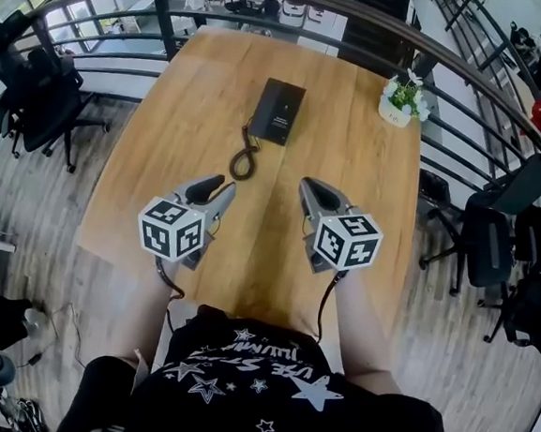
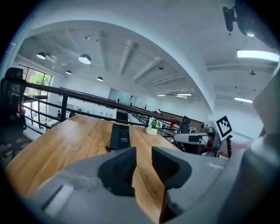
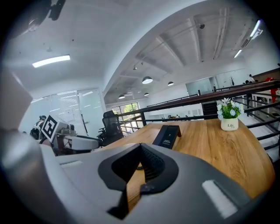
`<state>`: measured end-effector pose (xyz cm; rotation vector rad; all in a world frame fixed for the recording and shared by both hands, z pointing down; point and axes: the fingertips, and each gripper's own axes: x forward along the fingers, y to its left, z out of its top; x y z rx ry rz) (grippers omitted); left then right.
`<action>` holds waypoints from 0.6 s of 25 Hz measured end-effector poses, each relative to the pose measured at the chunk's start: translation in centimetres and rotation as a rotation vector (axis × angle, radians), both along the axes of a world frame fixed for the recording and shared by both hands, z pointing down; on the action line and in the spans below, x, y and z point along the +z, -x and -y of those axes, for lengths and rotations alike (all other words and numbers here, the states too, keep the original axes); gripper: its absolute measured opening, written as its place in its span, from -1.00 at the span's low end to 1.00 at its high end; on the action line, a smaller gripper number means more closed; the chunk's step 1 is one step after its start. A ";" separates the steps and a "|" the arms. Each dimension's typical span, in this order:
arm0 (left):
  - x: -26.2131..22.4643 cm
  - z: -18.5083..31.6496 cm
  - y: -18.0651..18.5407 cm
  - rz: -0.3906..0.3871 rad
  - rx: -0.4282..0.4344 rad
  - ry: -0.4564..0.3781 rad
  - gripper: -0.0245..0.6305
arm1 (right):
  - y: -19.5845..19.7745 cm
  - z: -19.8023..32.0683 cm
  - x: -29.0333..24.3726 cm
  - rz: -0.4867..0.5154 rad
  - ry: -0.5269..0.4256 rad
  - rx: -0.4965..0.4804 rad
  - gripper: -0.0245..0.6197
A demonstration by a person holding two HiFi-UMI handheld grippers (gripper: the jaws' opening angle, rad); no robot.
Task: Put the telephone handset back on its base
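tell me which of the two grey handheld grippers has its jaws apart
The left grey gripper: a gap shows between its black pads, whereas the right gripper's tips meet.

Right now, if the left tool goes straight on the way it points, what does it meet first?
Probably the coiled black cord, before the flat black telephone; depth is unclear.

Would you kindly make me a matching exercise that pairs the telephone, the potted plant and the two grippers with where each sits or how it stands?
Column one
1. telephone
2. potted plant
3. left gripper
4. right gripper

Column two
A. jaws together, nothing held
B. at the far right edge of the table
C. jaws apart, nothing between them
D. mid-table, far half, coiled cord on its near side

Pairs: 1-D, 2-B, 3-C, 4-A
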<state>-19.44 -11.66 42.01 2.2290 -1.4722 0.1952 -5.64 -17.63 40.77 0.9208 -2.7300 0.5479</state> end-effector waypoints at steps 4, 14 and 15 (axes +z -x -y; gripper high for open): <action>0.8 -1.9 -2.4 -0.005 -0.038 0.027 -0.61 | -1.5 -0.8 0.2 0.009 0.006 -0.039 -0.92; 2.8 -6.4 -7.1 -0.009 -0.163 0.051 -0.92 | -4.5 -4.9 2.5 -0.001 0.025 -0.194 -0.92; 2.8 -6.9 -7.7 -0.010 -0.175 0.051 -0.92 | -4.9 -5.2 2.5 0.001 0.025 -0.208 -0.92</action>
